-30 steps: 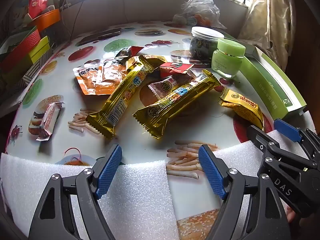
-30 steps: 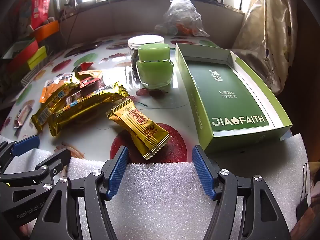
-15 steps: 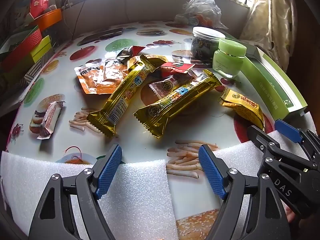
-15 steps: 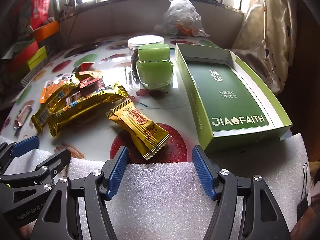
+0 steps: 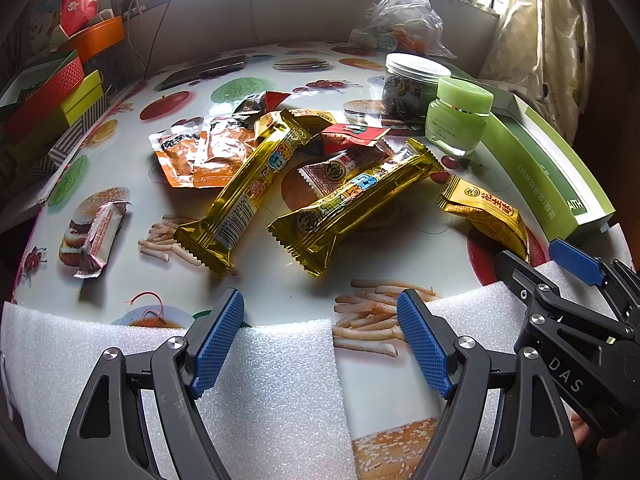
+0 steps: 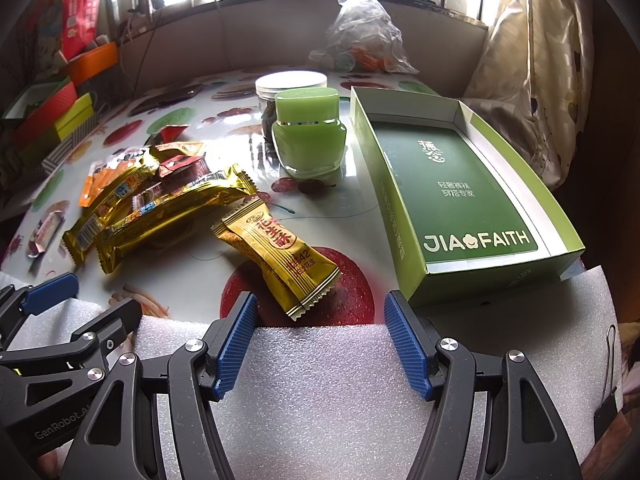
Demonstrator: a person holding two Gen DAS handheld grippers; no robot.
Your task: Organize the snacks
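Note:
Two long gold snack bars point(image 5: 248, 196) point(image 5: 356, 208) lie in the middle of the fruit-print table point(image 5: 280, 292), over orange sachets point(image 5: 200, 152) and small red packets point(image 5: 352, 136). A small yellow snack packet point(image 6: 276, 252) lies just ahead of my right gripper point(image 6: 320, 336), which is open and empty above white foam. My left gripper point(image 5: 320, 336) is open too, empty, at the near table edge short of the gold bars. An open green box point(image 6: 460, 196) stands right of the yellow packet. A lone white wrapped snack point(image 5: 100, 236) lies at the far left.
A green jar point(image 6: 308, 136) and a clear white-lidded jar point(image 6: 288, 88) stand behind the snacks. A plastic bag point(image 6: 360, 36) sits at the far edge. Coloured boxes point(image 5: 52, 96) are stacked on the left. White foam sheets point(image 5: 272, 400) cover the near edge.
The left wrist view has shifted very slightly; snacks sit marginally lower and farther right in frame. The right gripper has not moved. Both stay open.

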